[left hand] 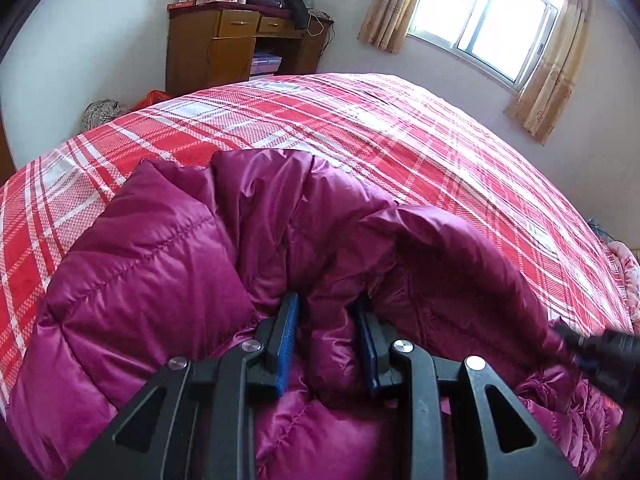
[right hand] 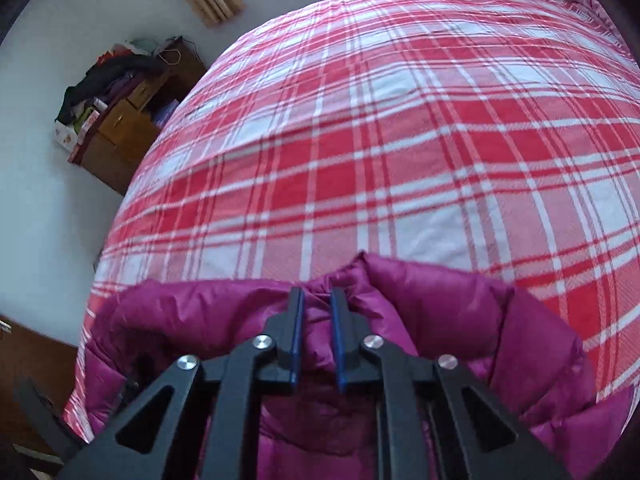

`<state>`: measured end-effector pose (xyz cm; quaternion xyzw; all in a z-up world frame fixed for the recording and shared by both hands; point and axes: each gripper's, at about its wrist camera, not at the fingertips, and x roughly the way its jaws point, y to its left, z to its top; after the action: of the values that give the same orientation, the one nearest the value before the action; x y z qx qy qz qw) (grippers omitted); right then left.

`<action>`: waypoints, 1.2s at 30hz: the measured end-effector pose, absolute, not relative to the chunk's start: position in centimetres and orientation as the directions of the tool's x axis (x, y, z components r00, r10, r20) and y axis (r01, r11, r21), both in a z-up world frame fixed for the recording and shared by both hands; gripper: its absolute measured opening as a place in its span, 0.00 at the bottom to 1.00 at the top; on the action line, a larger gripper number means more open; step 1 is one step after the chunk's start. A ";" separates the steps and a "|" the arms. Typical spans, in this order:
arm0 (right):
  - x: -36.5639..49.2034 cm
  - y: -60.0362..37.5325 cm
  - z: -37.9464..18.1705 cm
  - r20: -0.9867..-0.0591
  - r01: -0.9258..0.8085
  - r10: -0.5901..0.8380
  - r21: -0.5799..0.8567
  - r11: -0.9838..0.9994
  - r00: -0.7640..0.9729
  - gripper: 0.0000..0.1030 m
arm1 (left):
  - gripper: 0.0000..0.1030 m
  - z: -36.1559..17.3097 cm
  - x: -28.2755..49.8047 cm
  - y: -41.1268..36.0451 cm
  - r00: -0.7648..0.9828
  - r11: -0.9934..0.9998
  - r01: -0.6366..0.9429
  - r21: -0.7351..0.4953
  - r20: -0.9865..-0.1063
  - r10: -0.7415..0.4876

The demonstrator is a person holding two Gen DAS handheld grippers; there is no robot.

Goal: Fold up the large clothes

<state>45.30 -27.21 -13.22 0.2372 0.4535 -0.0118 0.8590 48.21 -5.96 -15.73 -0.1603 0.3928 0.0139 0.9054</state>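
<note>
Now, grips: our left gripper point(left hand: 329, 320) and right gripper point(right hand: 317, 320) each pinch the jacket point(left hand: 168, 272).
Risk: we judge the slick fabric may slip over the bed point(left hand: 360, 128).

no readable text, box prints on dresser point(left hand: 236, 36) too blurred

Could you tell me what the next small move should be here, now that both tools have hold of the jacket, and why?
Probably carry both tools forward together over the bed, then lower. The left tool and right tool each pinch a bunched fold of the magenta puffer jacket, which sits crumpled at the near edge of the plaid bedspread with bare plaid ahead to spread it on.
</note>
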 end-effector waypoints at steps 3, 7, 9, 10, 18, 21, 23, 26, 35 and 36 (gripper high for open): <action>43.5 -26.2 -14.0 -0.735 0.165 0.115 0.297 0.940 0.668 0.12 | 0.30 -15.7 48.1 -5.5 0.697 0.938 -0.141 -0.316 -0.705 -0.133; 43.4 -25.5 -13.9 -0.724 0.166 0.026 0.192 0.967 0.690 0.10 | 0.30 -14.5 47.1 -5.4 0.686 0.953 -0.115 -0.282 -0.716 -0.129; 44.0 -24.8 -13.9 -0.726 0.165 -0.016 0.135 0.977 0.688 0.11 | 0.30 -12.5 45.3 -6.0 0.725 0.976 -0.083 -0.204 -0.684 -0.081; 44.1 -24.7 -13.9 -0.725 0.167 -0.027 0.122 0.978 0.689 0.11 | 0.30 -11.5 44.5 -6.3 0.748 0.981 -0.070 -0.180 -0.660 -0.068; 43.9 -24.4 -14.0 -0.714 0.167 -0.042 0.106 0.980 0.699 0.11 | 0.53 -5.1 48.9 -10.2 0.786 0.978 0.098 -0.186 -0.588 -0.190; 43.9 -24.4 -13.9 -0.713 0.168 -0.046 0.101 0.981 0.700 0.11 | 0.53 -7.7 52.6 -12.7 0.734 0.989 0.112 -0.091 -0.664 -0.144; 43.9 -24.5 -13.9 -0.713 0.167 -0.041 0.107 0.980 0.700 0.11 | 0.53 -10.0 53.6 -12.8 0.675 0.997 0.068 -0.042 -0.734 -0.077; 43.8 -24.7 -14.0 -0.710 0.160 -0.015 0.138 0.977 0.704 0.12 | 0.53 -13.5 52.8 -10.8 0.635 0.998 0.002 -0.056 -0.771 -0.044; 43.9 -25.1 -14.0 -0.711 0.153 0.019 0.177 0.972 0.703 0.13 | 0.57 -15.7 52.9 -11.6 0.649 1.000 -0.003 0.016 -0.761 0.014; 44.0 -25.0 -14.1 -0.713 0.154 0.012 0.167 0.974 0.701 0.13 | 0.58 -15.7 53.1 -11.5 0.650 1.000 -0.004 0.008 -0.760 0.008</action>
<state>43.99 -24.98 -14.06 0.1077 0.3848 -0.0388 0.9159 53.07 -11.46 -15.67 0.0029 0.4186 0.0033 0.9082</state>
